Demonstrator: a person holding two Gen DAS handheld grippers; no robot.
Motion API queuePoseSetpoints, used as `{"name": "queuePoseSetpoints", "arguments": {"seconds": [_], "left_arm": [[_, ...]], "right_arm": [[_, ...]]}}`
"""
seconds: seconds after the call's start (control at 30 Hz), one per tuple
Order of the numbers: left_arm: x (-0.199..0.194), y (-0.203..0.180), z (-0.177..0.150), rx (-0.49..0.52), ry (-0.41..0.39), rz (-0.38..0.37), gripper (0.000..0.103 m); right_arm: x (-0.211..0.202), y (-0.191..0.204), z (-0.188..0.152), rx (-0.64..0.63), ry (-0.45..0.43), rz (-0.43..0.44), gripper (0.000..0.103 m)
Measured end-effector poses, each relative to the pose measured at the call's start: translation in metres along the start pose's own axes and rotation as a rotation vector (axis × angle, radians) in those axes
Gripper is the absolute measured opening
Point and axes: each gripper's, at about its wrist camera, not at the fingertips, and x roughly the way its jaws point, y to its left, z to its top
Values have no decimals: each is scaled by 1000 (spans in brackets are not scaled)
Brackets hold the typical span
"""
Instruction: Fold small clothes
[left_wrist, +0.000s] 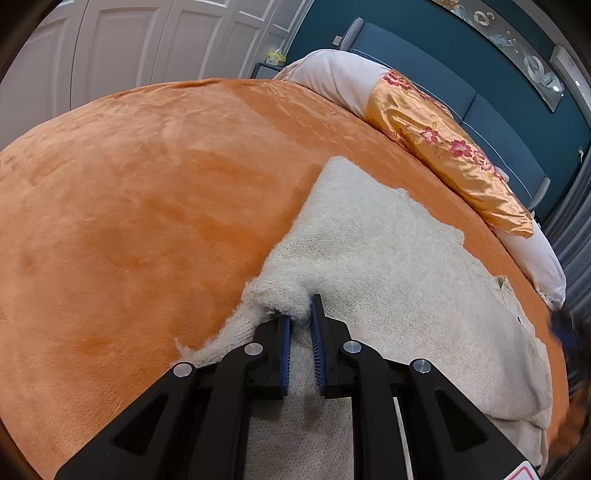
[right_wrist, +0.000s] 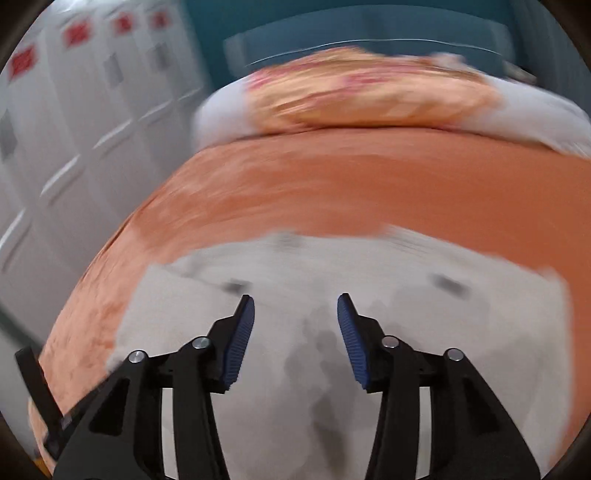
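Note:
A cream fuzzy knit garment (left_wrist: 376, 258) lies spread on the orange bedspread (left_wrist: 147, 184). My left gripper (left_wrist: 300, 314) is shut on a bunched fold at the garment's left edge, its blue pads pinching the fabric. In the right wrist view, which is motion-blurred, the same garment (right_wrist: 332, 280) lies flat below my right gripper (right_wrist: 295, 306). The right gripper is open and empty, just above the cloth. Small dark marks on the garment show there, too blurred to identify.
A long pillow (left_wrist: 443, 140) with an orange floral cover lies along the blue headboard (left_wrist: 424, 66). White wardrobe doors (left_wrist: 129, 48) stand beyond the bed's far edge. The orange bedspread stretches wide to the left of the garment.

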Motion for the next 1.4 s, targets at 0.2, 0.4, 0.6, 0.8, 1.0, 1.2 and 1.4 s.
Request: {"name": "queuePoseSetpoints", "arguments": {"seconds": [0.2, 0.4, 0.6, 0.8, 1.0, 1.2, 1.4], "left_arm": [[0, -2, 2, 4, 7, 10, 14], [-3, -7, 12, 8, 35, 36, 13], [0, -13, 11, 44, 45, 74, 14], [-3, -22, 15, 111, 82, 112, 16], [-75, -9, 11, 117, 105, 63, 59], [-151, 45, -29, 75, 226, 27, 70], [-194, 91, -76, -64, 335, 12, 70]], "right_arm": [[-36, -104, -53, 204, 87, -179, 47], [-43, -82, -32, 161, 29, -96, 4], [-67, -115, -18, 196, -47, -157, 1], [-43, -124, -33, 203, 81, -150, 1], [-156, -123, -44, 228, -7, -135, 30], [-247, -126, -146, 239, 113, -203, 50], [-284, -115, -240, 382, 253, -170, 51]]}}
